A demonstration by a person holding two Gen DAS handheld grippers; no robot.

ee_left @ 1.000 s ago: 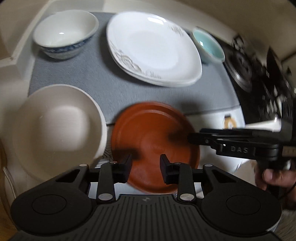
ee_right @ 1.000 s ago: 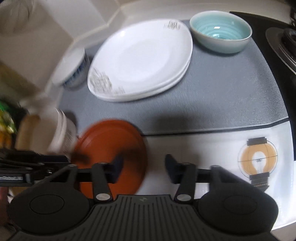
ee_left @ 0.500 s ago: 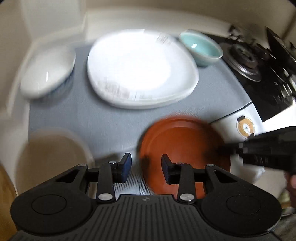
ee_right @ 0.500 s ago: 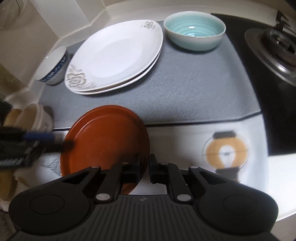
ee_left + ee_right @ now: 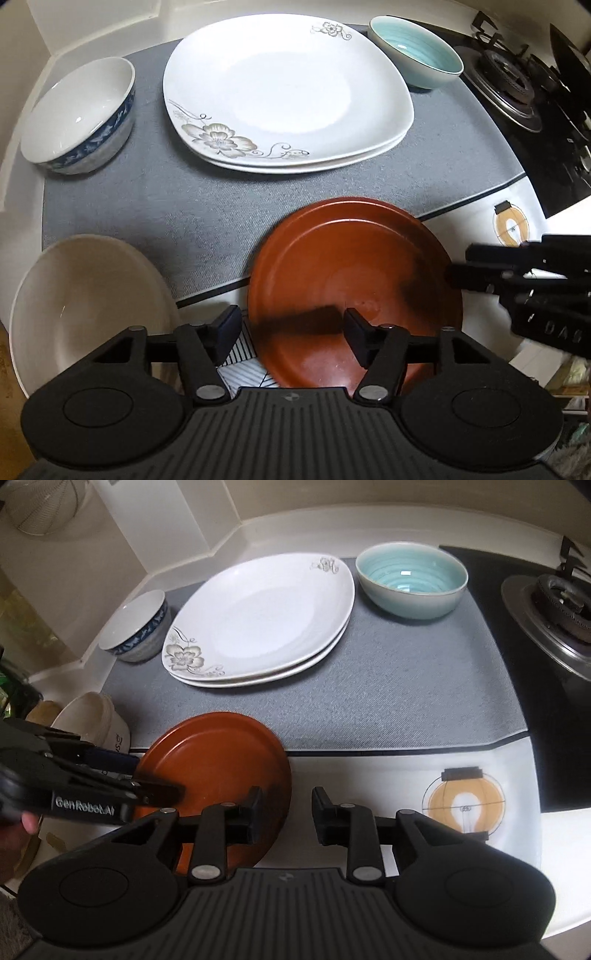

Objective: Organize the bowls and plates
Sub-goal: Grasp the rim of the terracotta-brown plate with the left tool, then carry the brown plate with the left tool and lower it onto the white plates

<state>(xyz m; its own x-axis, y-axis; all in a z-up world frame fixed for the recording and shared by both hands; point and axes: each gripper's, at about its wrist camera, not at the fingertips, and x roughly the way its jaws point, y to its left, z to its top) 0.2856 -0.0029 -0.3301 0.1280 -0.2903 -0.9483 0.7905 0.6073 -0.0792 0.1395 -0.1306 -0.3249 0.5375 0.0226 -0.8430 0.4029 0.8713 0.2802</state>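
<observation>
A brown round plate (image 5: 351, 280) lies at the mat's front edge; it also shows in the right wrist view (image 5: 218, 764). My left gripper (image 5: 290, 330) is open, its fingers straddling the plate's left rim. My right gripper (image 5: 286, 812) is open just right of the plate's near rim. Two stacked white flowered plates (image 5: 284, 92) sit on the grey mat (image 5: 155, 206). A blue-rimmed white bowl (image 5: 77, 118) stands at the back left, a teal bowl (image 5: 417, 55) at the back right, a cream bowl (image 5: 81, 306) at the near left.
A gas stove (image 5: 554, 605) on black glass lies to the right of the mat. A white cloth with a lightbulb print (image 5: 463, 805) covers the counter's front right. Walls close the back and left.
My right gripper had closed to a narrow gap at the brown plate's near rim and has now opened. My left gripper opened wider and shifted onto the plate's left rim.
</observation>
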